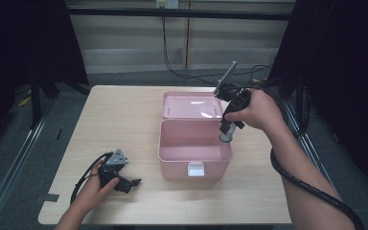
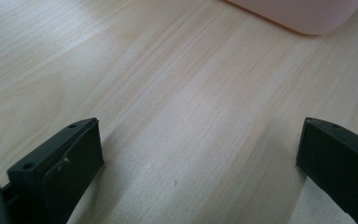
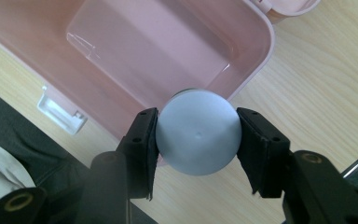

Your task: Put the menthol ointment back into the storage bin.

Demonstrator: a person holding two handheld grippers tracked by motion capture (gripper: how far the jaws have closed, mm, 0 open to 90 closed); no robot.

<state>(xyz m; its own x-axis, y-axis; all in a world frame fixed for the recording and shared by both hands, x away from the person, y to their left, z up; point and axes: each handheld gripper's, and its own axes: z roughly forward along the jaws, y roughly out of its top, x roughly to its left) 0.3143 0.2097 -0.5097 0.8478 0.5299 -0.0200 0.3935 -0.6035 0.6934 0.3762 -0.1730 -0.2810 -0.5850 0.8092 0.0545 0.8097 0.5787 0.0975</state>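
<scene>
High view: a pale wooden table (image 1: 124, 120) carries a pink box (image 1: 195, 148) at its centre, its lid (image 1: 191, 105) swung fully back and lying flat on the table behind the tub; a white latch (image 1: 196, 169) sits on the front wall, facing me. My right gripper (image 1: 227, 130) hangs over the box's right rim, pointed downward, with my right hand (image 1: 254, 111) wrapped around its body and its cable (image 1: 306, 187) trailing back along my forearm. Its jaws are closed against a grey round-topped object (image 1: 226, 136), which is held at the rim of the tub, above the right-hand wall; whether it touches the rim cannot be told. Right gripper view: the grey round-topped object (image 3: 198, 132) is pinched on both sides between the two black jaws, its smooth domed end toward the camera, with the open pink box (image 3: 135, 51) below and behind it and the white latch (image 3: 60, 109) at lower left. My left gripper (image 1: 129, 183) rests low over the table near its front left part, well apart from the box, held in my left hand (image 1: 96, 187). Left gripper view: its jaws stand wide apart with nothing between them but bare table (image 2: 168, 116); a corner of the pink box (image 2: 303, 16) shows at the top right.
</scene>
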